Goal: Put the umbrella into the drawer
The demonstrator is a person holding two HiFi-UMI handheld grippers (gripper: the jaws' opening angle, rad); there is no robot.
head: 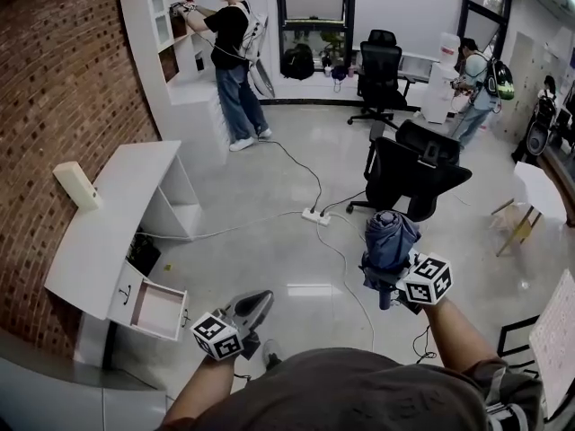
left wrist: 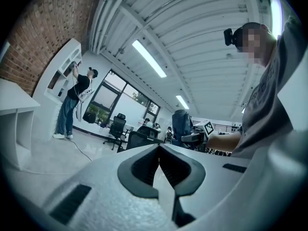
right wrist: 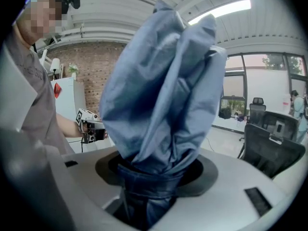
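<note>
The right gripper (head: 388, 281) clamps a folded blue fabric umbrella (head: 389, 237); left gripper (head: 254, 305) — jaws closed, empty — near open white drawer (head: 158, 309), left.

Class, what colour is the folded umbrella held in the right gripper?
Greyish blue umbrella; clearest in the right gripper view.

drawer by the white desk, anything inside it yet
The open drawer shows only its bare pale bottom; nothing visible lies in it. Its near wall may cover a thin strip. The umbrella is in the right hand-held gripper.
</note>
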